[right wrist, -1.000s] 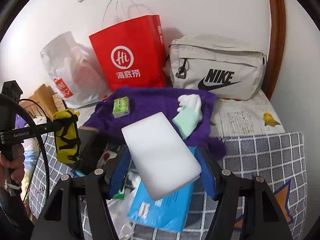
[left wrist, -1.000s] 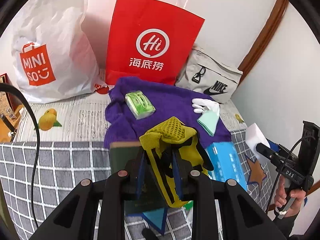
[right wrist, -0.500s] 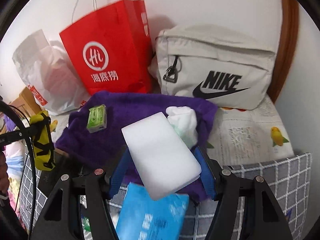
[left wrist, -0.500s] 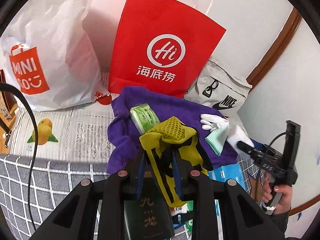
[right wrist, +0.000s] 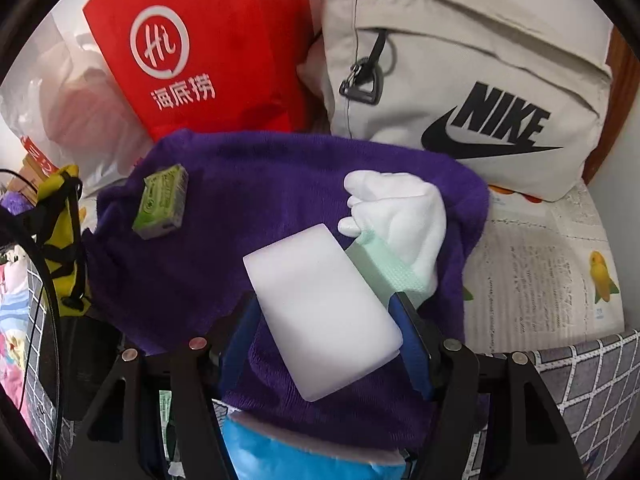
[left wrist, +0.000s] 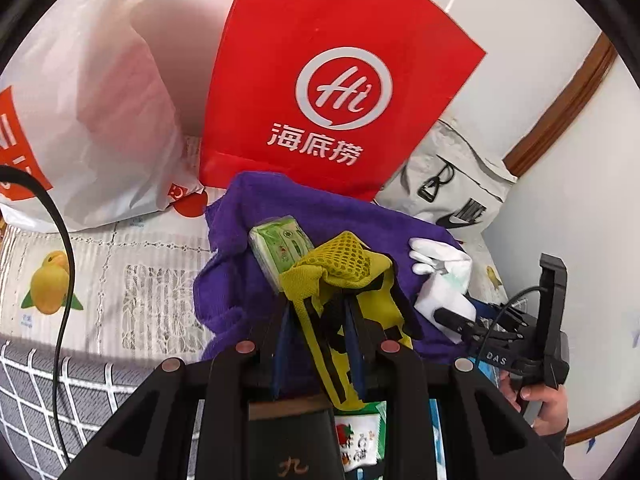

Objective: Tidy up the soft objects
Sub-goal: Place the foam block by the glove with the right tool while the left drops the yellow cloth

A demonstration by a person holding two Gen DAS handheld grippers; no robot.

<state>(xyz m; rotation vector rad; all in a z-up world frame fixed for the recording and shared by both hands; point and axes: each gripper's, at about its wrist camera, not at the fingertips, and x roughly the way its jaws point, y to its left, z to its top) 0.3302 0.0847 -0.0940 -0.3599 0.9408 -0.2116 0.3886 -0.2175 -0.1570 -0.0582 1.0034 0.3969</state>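
Bed surface: purple towel (right wrist: 280, 208) spread at frame centre. White sponge (right wrist: 320, 320) is clamped by right gripper (right wrist: 324, 344); yellow mesh cloth (left wrist: 344, 280) is pinched by left gripper (left wrist: 320, 344).

black tongs (left wrist: 320, 320) w/ blue pads, silver screws, black cable.

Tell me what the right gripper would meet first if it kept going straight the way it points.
Probably the purple towel. The right gripper, shut on a white sponge, points down at it, so the sponge would likely land there first, just beside the white glove. Depth is hard to judge.
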